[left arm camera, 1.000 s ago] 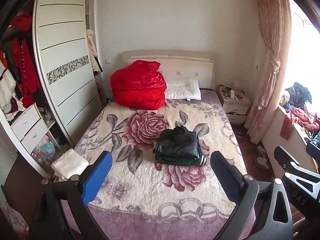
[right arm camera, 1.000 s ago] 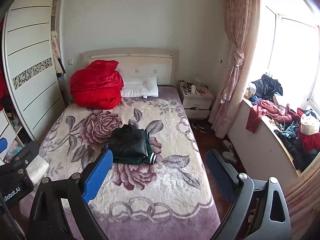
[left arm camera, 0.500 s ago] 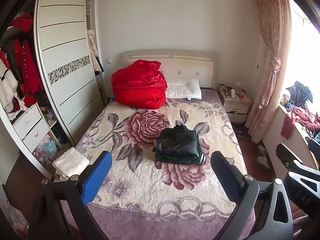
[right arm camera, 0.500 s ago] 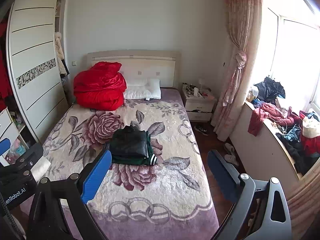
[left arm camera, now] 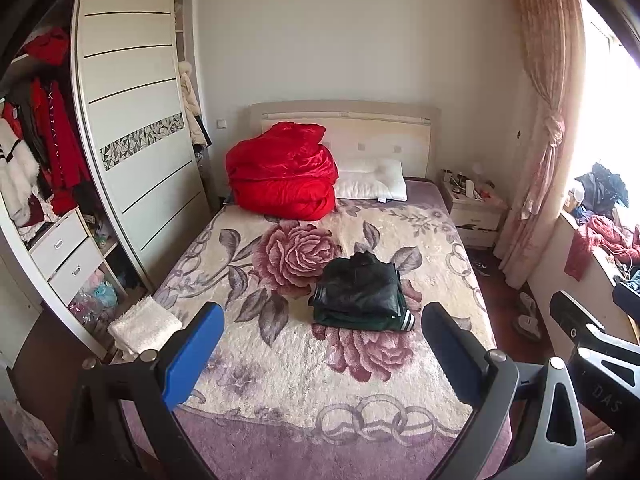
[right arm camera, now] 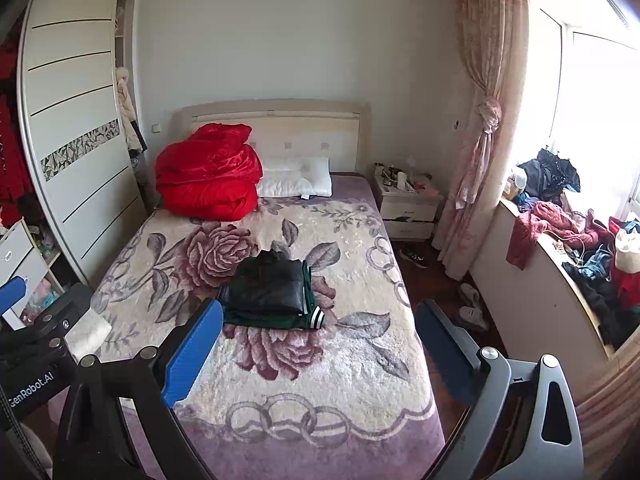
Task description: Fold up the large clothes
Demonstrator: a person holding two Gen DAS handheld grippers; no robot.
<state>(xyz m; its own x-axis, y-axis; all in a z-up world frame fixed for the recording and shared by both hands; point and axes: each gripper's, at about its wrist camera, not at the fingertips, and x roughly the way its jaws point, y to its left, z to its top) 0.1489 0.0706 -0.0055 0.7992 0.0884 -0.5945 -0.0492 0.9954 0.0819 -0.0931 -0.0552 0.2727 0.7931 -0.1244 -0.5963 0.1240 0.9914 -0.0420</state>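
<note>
A folded stack of dark clothes, a glossy black jacket laid on a green garment with white-striped cuffs, was observed lying near the middle of the rose-patterned plush bed cover, on the bed's window side. The stack was recorded as untouched, well apart from both tools and beyond their tips. The left gripper was held above the foot of the bed, its blue-padded fingers spread wide with nothing between them. The right gripper was likewise seen spread wide and empty, above the foot of the bed nearer the window side. A bundled red quilt and a white pillow were noted against the headboard. A white sliding-door wardrobe was seen on one side, and a cluttered bedside cabinet and pink tied curtain on the other.
</note>
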